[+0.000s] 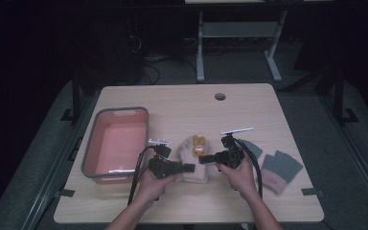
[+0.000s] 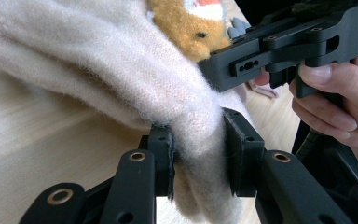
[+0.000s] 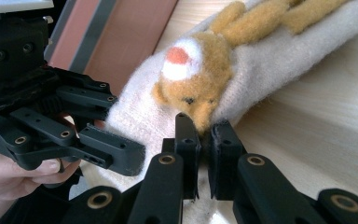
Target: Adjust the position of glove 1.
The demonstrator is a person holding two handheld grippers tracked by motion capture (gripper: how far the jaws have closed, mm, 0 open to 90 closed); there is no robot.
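While both hands sit at the table's point(image 1: 278, 201) near edge, the left hand-held gripper point(image 1: 188, 167) is clamped on the cream mitten's point(image 1: 191, 165) near end w/ fluffy knit bunched between its pads. The right hand-held gripper point(image 1: 204, 159) pinches the same mitten just by the orange plush animal point(image 1: 199, 145). Mitten lies between the two, long axis running away from the person, so both are equally near. Pink bin point(image 1: 117, 141) sits left, grey gloves point(image 1: 280, 167) right; nothing blocks either way.

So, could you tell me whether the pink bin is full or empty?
Empty: the pink bin shows only its bare floor in the high view.
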